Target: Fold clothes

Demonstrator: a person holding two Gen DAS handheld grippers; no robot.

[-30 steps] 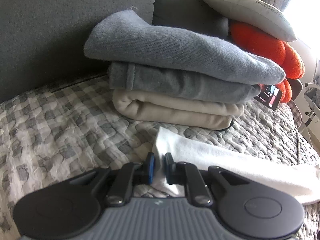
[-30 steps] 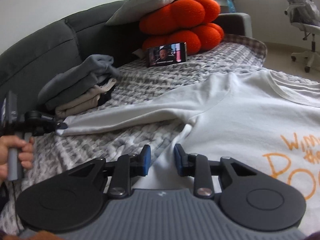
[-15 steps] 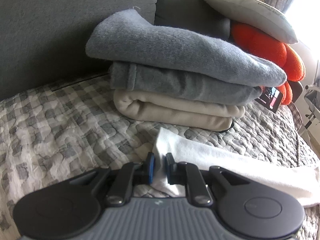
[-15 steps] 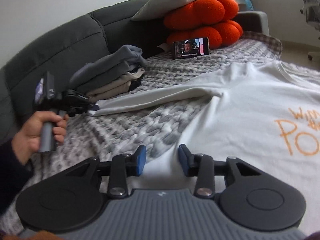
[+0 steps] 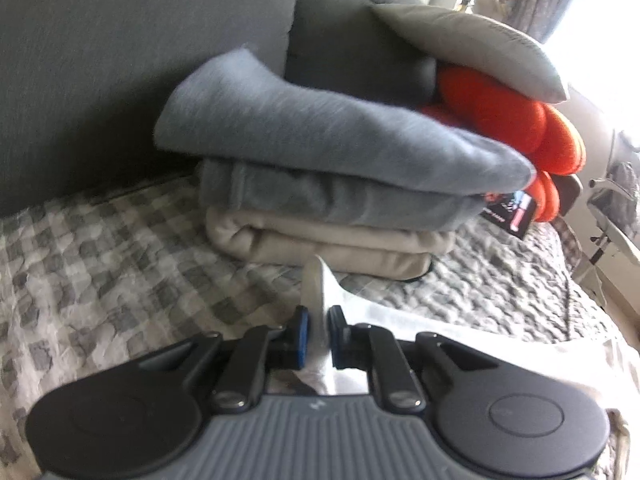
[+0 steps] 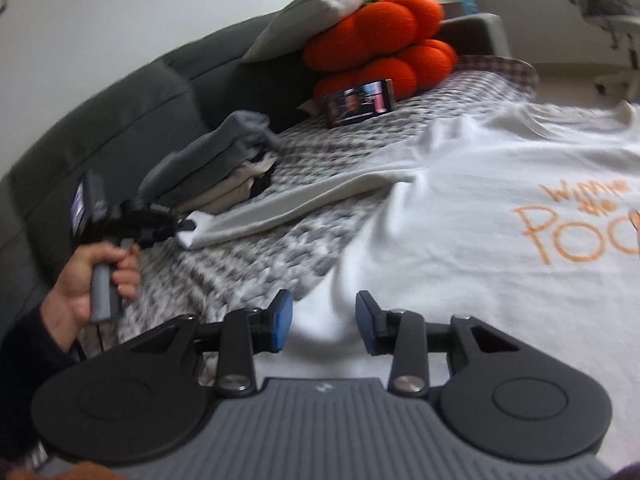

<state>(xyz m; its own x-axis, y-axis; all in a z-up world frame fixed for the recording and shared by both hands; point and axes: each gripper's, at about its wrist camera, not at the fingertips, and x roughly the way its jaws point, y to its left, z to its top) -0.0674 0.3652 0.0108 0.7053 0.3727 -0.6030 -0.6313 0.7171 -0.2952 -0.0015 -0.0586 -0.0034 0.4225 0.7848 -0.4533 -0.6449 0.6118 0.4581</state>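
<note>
Fold clothes: sleeve step in hand, judged from the layout.

- White T-shirt: spread flat, print up, on the checked sofa cover. Body fills the right wrist view from 12 to 4 o'clock. One long sleeve runs out toward 10 o'clock, well apart from the body at its cuff.
- Left gripper: jaws pressed together, pinching the cuff of the sleeve. Cloth stands up between the blue pads and bunches behind them. Confirmed in the right wrist view at 9 o'clock, cuff held in the tool gripped by the left hand.
- Right gripper: jaws spread, nothing between them, poised over the lower side edge of the T-shirt body.
- Stack of folded clothes: two grey pieces on a beige one, at 12 o'clock in the left wrist view, near the cuff but not touching it. Orange cushion and phone behind, clear of the work.

Handling, as judgement:
- Light, limp knit; no stiffness. Sags and drags wherever unsupported.
- Slides easily over the quilted cover; likely to pull the body askew if the sleeve is tugged hard.
- Hold at seams or hems: cuff, shoulder seam, side hem. Pinch a doubled edge, not a single layer.
- Pin the body edge before carrying the sleeve across.
</note>
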